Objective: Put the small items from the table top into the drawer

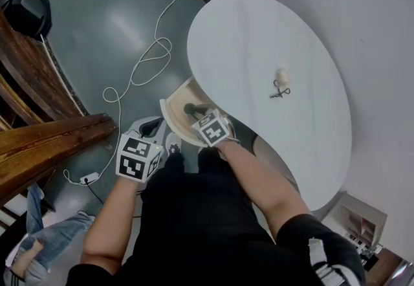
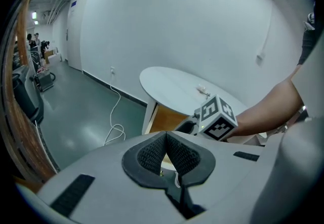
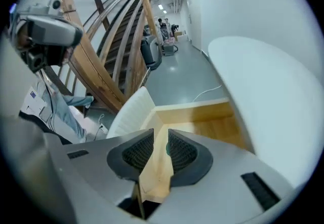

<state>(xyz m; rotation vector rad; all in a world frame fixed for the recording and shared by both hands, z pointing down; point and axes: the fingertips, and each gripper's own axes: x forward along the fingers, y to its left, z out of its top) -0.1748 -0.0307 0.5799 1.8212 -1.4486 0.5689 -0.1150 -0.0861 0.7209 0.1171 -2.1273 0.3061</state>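
Small items (image 1: 279, 91) are lying on the surface (image 1: 259, 32); by the open drawer (image 1: 176, 110) we are holding the right claw (image 3: 161, 140) ajar, left claw (image 2: 166, 138) closed, both empty.

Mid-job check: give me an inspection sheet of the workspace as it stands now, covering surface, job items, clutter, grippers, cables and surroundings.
Surface: white oval table top, mostly bare.
Job's things: small pale item and small dark item lie close together on the top; the wooden drawer under the table's near edge stands open.
Clutter: nothing seen.
Grippers: left gripper shut and empty, held off to the side of the drawer; right gripper open, nothing between its jaws, above the drawer.
Cables: white cable loops across the floor beside the table.
Surroundings: wooden rails, black chair, white wall.
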